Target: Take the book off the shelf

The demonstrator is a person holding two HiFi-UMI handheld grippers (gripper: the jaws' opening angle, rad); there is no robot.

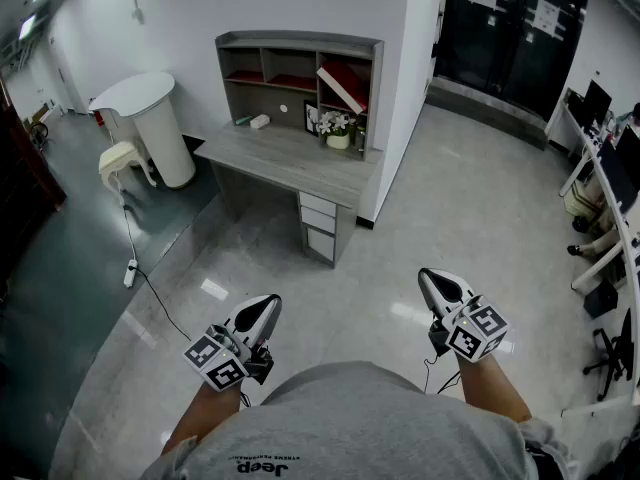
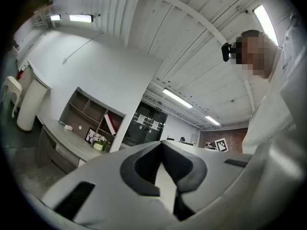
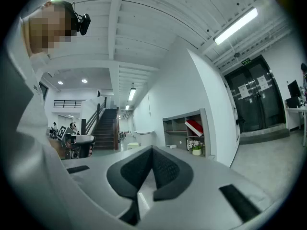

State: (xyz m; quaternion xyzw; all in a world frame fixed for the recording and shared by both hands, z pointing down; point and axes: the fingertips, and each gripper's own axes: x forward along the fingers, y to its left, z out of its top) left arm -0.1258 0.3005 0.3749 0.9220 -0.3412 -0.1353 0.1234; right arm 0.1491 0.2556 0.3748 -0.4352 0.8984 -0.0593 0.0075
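A red and white book (image 1: 343, 85) leans tilted in the upper right compartment of the grey shelf (image 1: 298, 46) on a desk several steps ahead. It also shows small in the left gripper view, book (image 2: 111, 123), and in the right gripper view, book (image 3: 194, 127). My left gripper (image 1: 265, 312) and right gripper (image 1: 440, 284) are held low in front of my body, far from the shelf. Both are shut with nothing between the jaws, as seen at the left gripper (image 2: 162, 145) and the right gripper (image 3: 152, 150).
The desk (image 1: 285, 158) carries a flower pot (image 1: 338, 129), a picture frame (image 1: 311, 117) and a small white object (image 1: 259, 121), with drawers (image 1: 319, 225) below. A white round counter (image 1: 150, 118) and stool (image 1: 119, 158) stand at the left. A cable with power strip (image 1: 131, 272) lies on the floor.
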